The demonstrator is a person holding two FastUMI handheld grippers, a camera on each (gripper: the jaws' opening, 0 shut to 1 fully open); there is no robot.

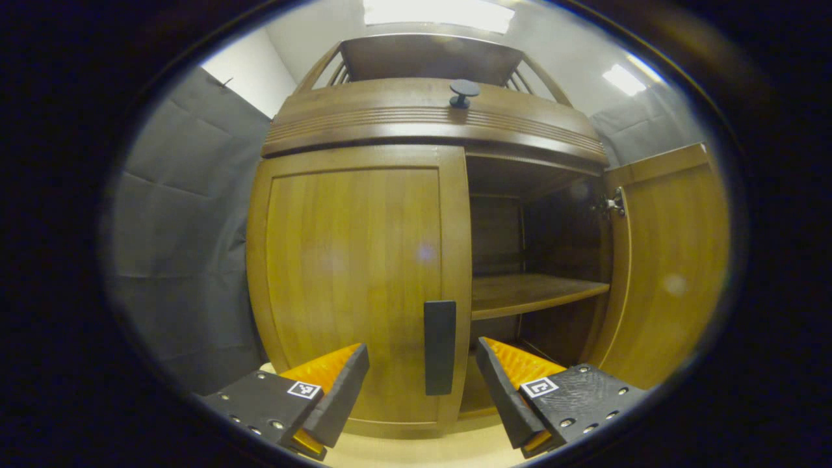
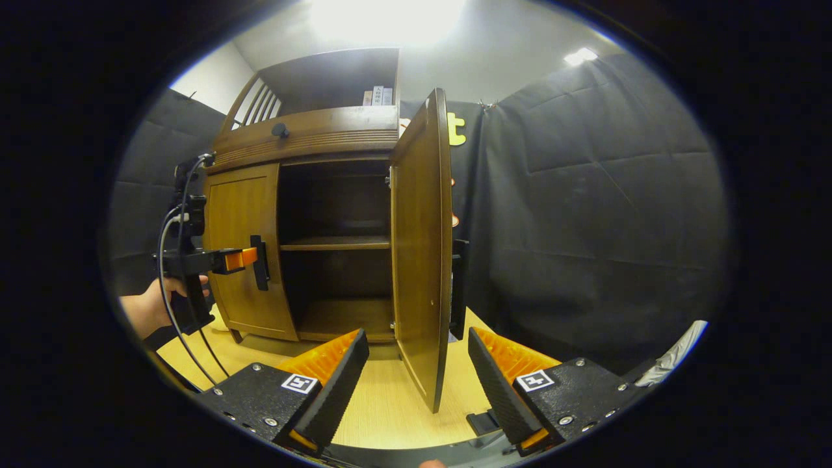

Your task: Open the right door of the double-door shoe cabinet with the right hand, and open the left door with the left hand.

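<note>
The wooden shoe cabinet (image 1: 364,130) stands close ahead in the left gripper view. Its left door (image 1: 351,260) is closed, with a dark vertical handle (image 1: 440,348) near its inner edge. My left gripper (image 1: 422,390) is open, and the handle stands just ahead between its fingers, untouched. The right door (image 1: 663,273) is swung open. In the right gripper view that right door (image 2: 419,260) is edge-on, its handle (image 2: 459,289) on the outer face. My right gripper (image 2: 419,377) is open, its fingers either side of the door's lower edge, apart from it. The left gripper (image 2: 244,258), held by a hand (image 2: 149,309), sits at the left door's handle (image 2: 261,262).
Inside the open half are a shelf (image 2: 338,244) and a bare bottom board (image 2: 338,318). A dark knob (image 2: 281,130) sits on the drawer front above the doors. Books (image 2: 378,96) stand on the top shelf. Black cloth wall (image 2: 585,227) closes off the right; a pale wood floor (image 2: 383,403) lies below.
</note>
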